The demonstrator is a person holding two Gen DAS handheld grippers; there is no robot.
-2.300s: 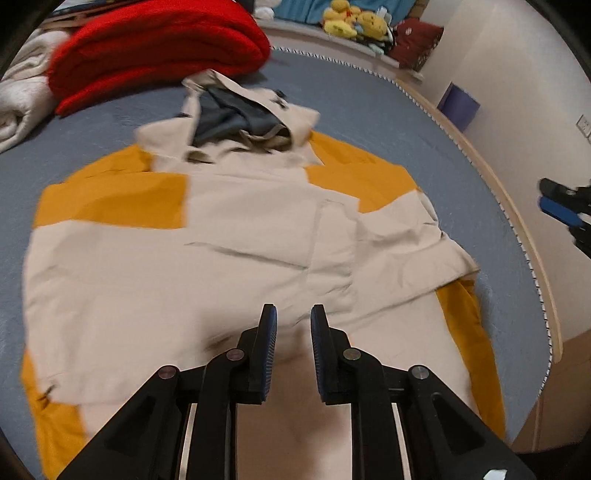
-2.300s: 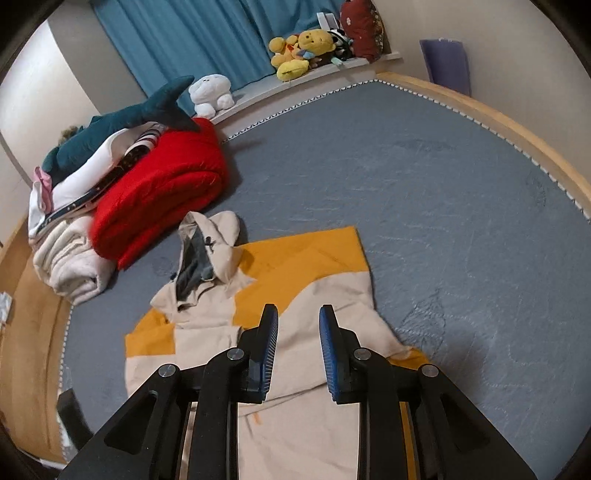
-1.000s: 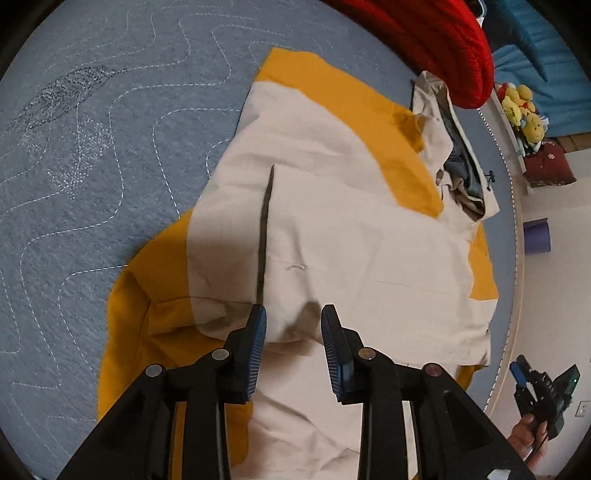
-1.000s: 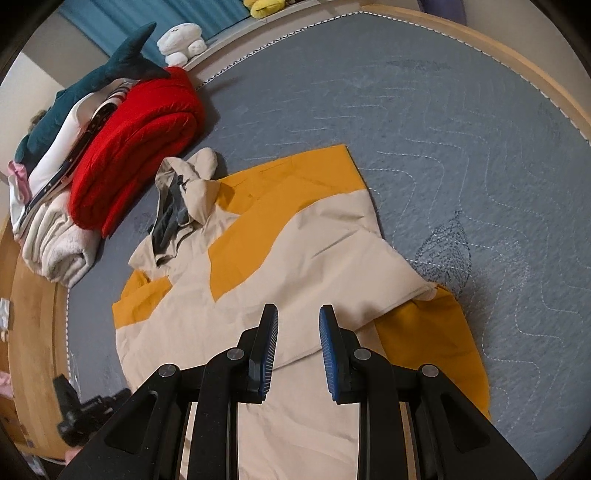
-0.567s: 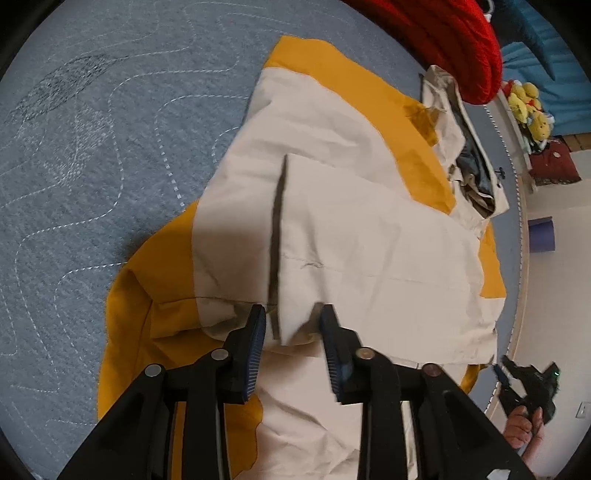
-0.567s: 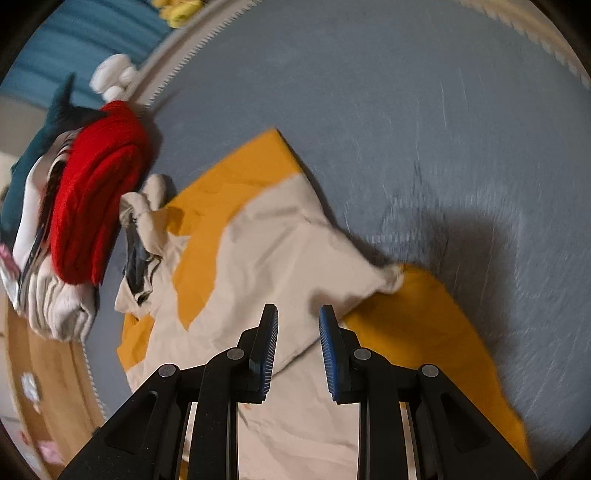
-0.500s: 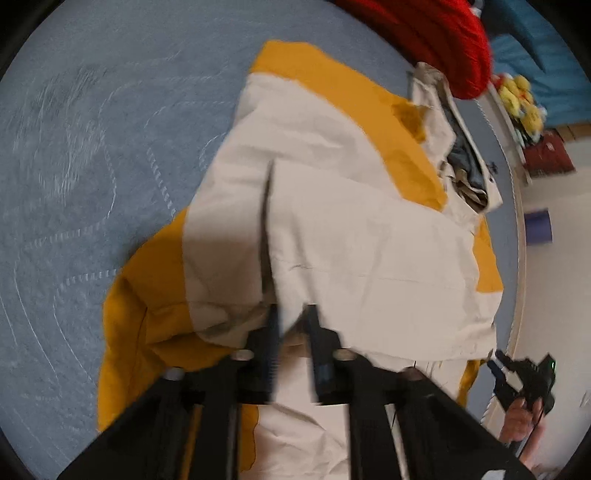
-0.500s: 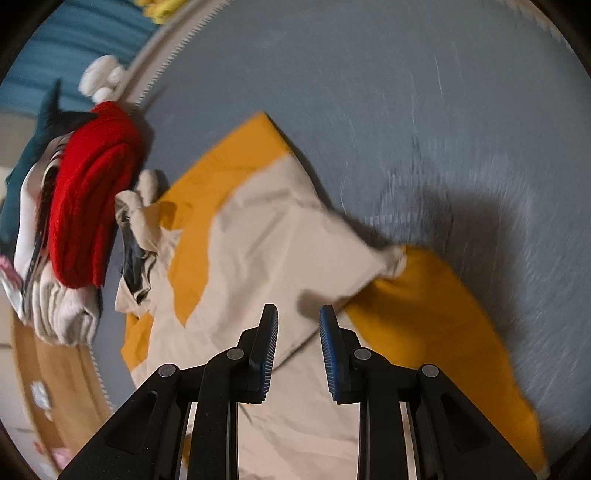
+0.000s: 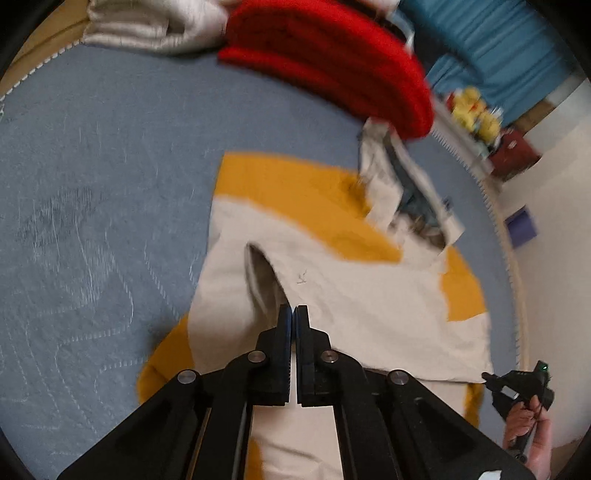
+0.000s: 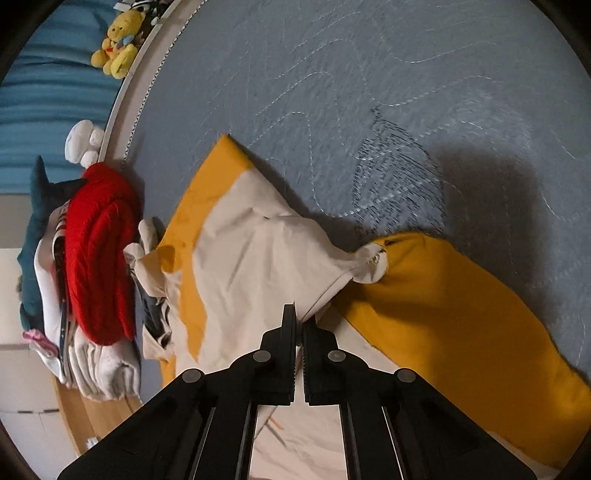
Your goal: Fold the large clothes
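A large cream and orange hooded jacket (image 9: 369, 295) lies spread on a blue quilted bed (image 9: 92, 184), with its hood (image 9: 406, 192) toward the red blanket. My left gripper (image 9: 293, 317) closes tight on a raised fold of the cream fabric and lifts it slightly. In the right wrist view the jacket (image 10: 258, 258) has a cream sleeve folded across an orange panel (image 10: 461, 306). My right gripper (image 10: 299, 317) closes on the cream edge there. It also shows in the left wrist view as the right gripper (image 9: 489, 378), held by a hand (image 9: 528, 432) at the jacket's far corner.
A folded red blanket (image 9: 332, 55) and pale bedding (image 9: 155, 26) sit beyond the hood; the red blanket (image 10: 99, 251) is at the left in the right wrist view. Plush toys (image 10: 116, 55) line the ledge under blue curtains. Bare quilt (image 10: 332, 74) stretches beyond the jacket.
Both grippers went from open to shut on the cream fabric. The left one rose, pulling up a fold. The right one came down closer to the jacket and rolled.
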